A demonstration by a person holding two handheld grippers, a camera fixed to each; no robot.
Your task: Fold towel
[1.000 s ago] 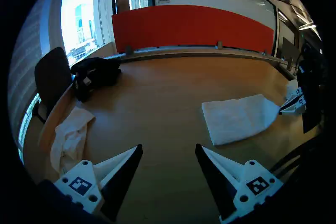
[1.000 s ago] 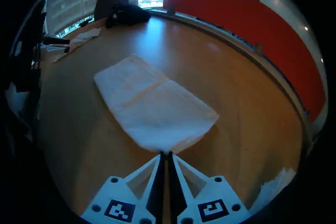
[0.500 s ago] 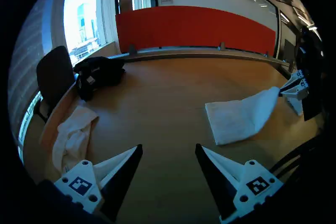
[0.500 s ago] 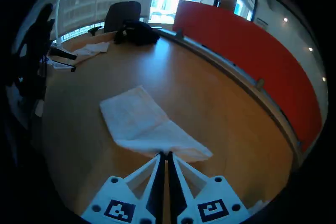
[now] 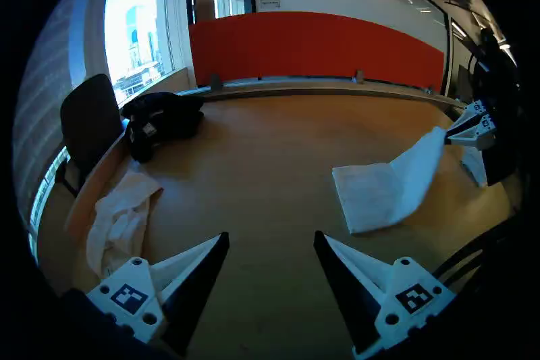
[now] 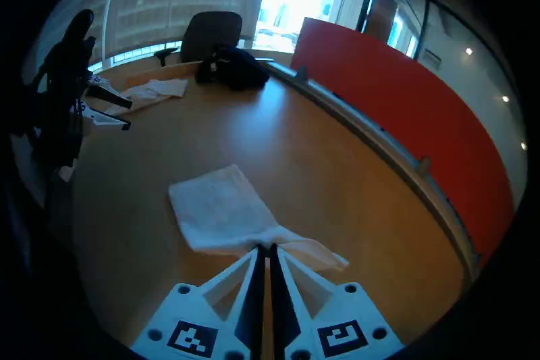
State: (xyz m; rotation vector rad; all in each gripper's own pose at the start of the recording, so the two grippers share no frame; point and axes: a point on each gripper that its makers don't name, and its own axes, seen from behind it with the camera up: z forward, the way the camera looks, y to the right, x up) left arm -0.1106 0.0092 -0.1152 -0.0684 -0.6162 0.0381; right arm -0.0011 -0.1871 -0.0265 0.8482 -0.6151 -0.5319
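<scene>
A white towel (image 5: pixel 381 188) lies on the wooden table (image 5: pixel 270 150), its right end lifted in a slanting sheet. My right gripper (image 5: pixel 451 133) is shut on that raised end at the far right of the left gripper view. In the right gripper view the towel (image 6: pixel 219 215) stretches away from my right gripper (image 6: pixel 265 250), whose fingers pinch its near edge above the table. My left gripper (image 5: pixel 270 245) stands open low over the table's near side, apart from the towel, nothing between its fingers. It also appears far left in the right gripper view (image 6: pixel 115 113), held by a person.
A second crumpled white cloth (image 5: pixel 121 221) lies at the table's left edge. A black bag (image 5: pixel 162 117) sits near the window, with a black chair (image 5: pixel 84 123) beside it. A red partition (image 5: pixel 317 46) runs along the table's far edge.
My right gripper has risen with the towel's end, lifting it from flat on the table into a steep raised sheet. The left gripper has barely moved.
</scene>
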